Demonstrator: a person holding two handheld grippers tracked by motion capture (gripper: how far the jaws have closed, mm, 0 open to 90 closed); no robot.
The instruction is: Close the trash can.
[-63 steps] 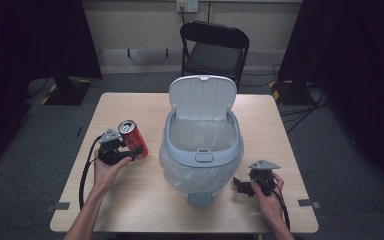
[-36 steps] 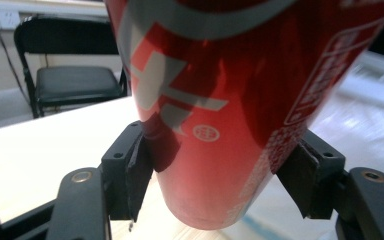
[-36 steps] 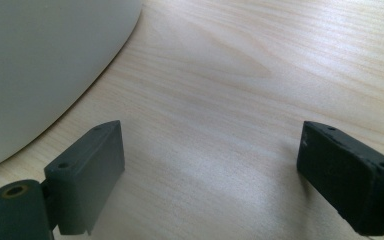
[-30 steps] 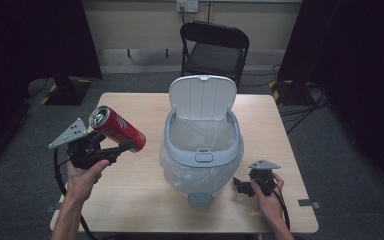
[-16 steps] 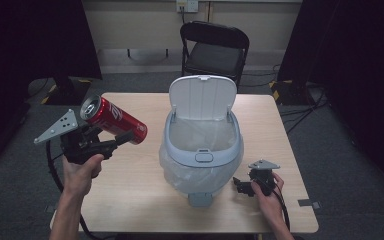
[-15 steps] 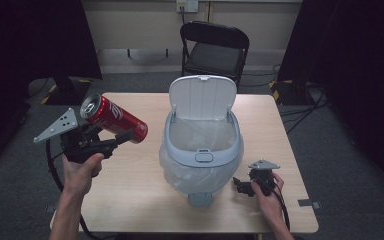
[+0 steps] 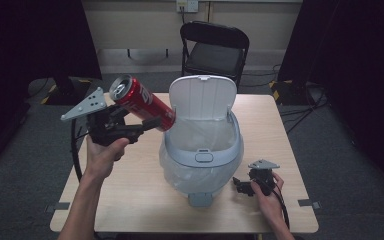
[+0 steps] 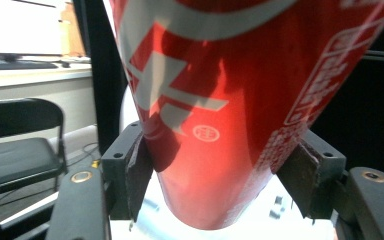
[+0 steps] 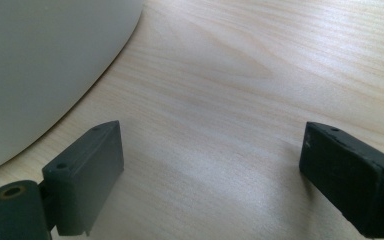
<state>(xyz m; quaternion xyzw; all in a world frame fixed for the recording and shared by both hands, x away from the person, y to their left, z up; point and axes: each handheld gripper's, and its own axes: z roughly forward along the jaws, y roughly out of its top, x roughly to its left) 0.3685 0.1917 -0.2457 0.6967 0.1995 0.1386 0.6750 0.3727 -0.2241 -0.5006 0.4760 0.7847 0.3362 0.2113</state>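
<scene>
Above the open bin (image 7: 202, 150), left claw (image 7: 147, 122) clamped on red can (image 7: 142, 101); right claw (image 7: 240, 185) wide.

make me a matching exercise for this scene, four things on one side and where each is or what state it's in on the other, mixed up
1. red can
2. bin lid
3. right gripper
4. folding chair

a. behind the table
b. open, low on the table beside the bin
c. flipped up
d. clamped in the left gripper, held up in the air

Pairs: 1-d, 2-c, 3-b, 4-a
</scene>
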